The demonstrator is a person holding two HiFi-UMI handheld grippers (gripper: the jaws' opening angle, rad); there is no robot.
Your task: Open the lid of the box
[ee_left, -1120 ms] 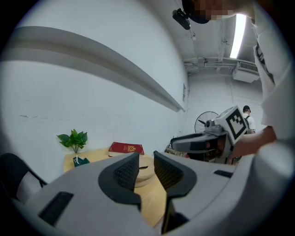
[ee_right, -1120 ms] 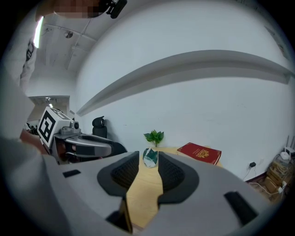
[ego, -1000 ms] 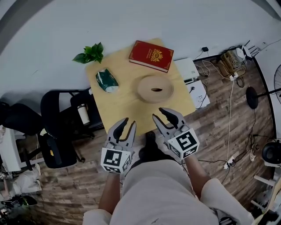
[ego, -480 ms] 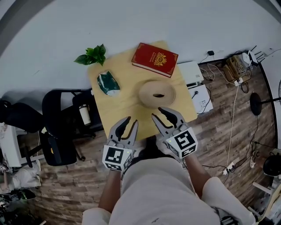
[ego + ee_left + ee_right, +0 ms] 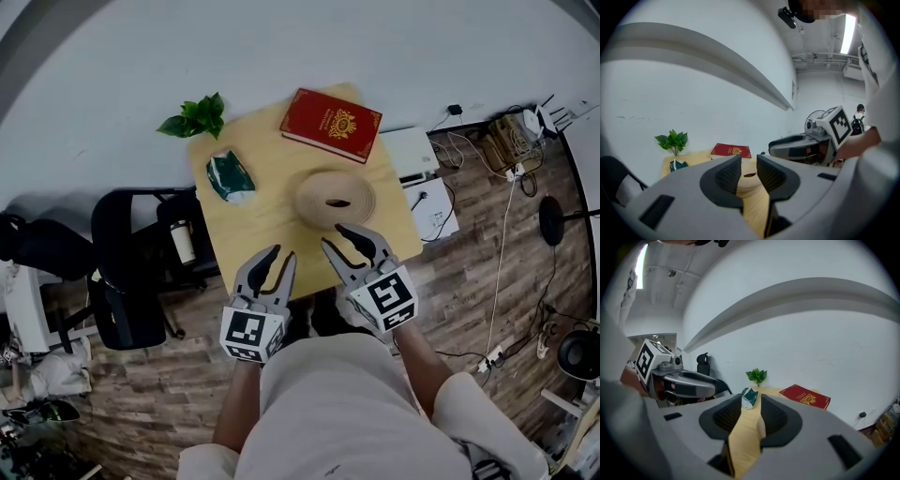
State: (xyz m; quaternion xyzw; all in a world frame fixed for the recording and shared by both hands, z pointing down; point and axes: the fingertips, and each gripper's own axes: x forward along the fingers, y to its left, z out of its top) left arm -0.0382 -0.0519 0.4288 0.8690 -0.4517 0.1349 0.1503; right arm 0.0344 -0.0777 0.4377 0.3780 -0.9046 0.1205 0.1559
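Over the last second the right hand-held gripper (image 5: pixel 335 237) has closed in on the round box (image 5: pixel 336 199). Its tips are now near the box's 6 o'clock edge but not touching. The left hand-held gripper (image 5: pixel 275 263) trails at 7 o'clock. Both are released, with nothing between the jaws. The box is at the centre of the table (image 5: pixel 272 211), lid still on, so the approach is nearly complete. The red book (image 5: pixel 332 125) at 12 o'clock shows a gold emblem. Print on the green packet (image 5: pixel 230 176) is illegible.
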